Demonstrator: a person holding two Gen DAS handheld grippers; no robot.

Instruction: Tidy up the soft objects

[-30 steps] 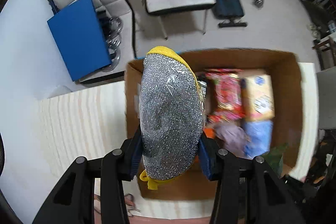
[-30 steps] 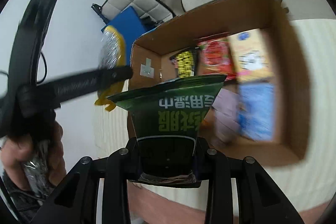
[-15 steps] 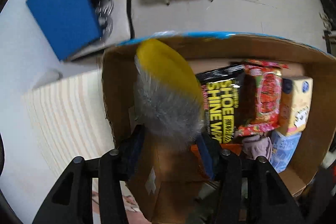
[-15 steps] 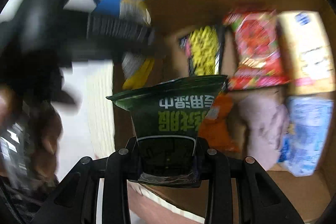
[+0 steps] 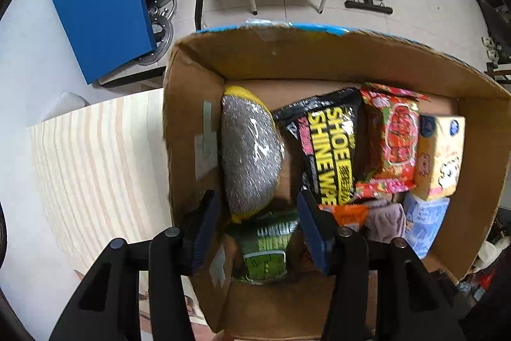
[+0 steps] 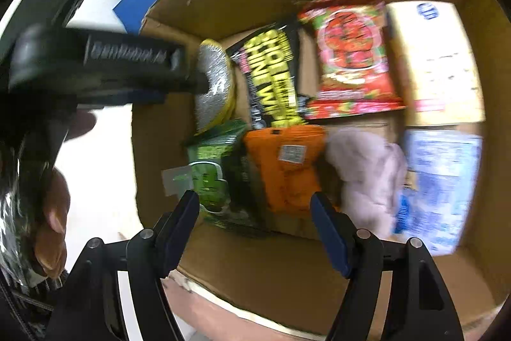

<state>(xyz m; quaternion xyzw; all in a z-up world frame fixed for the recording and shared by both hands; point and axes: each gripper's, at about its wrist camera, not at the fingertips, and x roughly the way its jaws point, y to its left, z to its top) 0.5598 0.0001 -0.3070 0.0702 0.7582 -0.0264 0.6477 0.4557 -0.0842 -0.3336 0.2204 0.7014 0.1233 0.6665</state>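
Note:
A cardboard box stands on the striped table and holds the soft goods. The silver and yellow scrub pad lies in its left side, next to a black "Shoe Shine" pack. The green packet lies in the near left corner, also in the right wrist view. My left gripper is open and empty above them. My right gripper is open and empty over the box's near side. The pad also shows in the right wrist view.
The box also holds a red snack bag, a yellow tissue pack, a blue pack, a pink cloth and an orange packet. The left gripper's black body crosses the right wrist view. Chairs and weights stand beyond the table.
The left gripper lowered the scrub pad into the box and opened. The right gripper let go of the green packet, which now lies in the box's near left corner.

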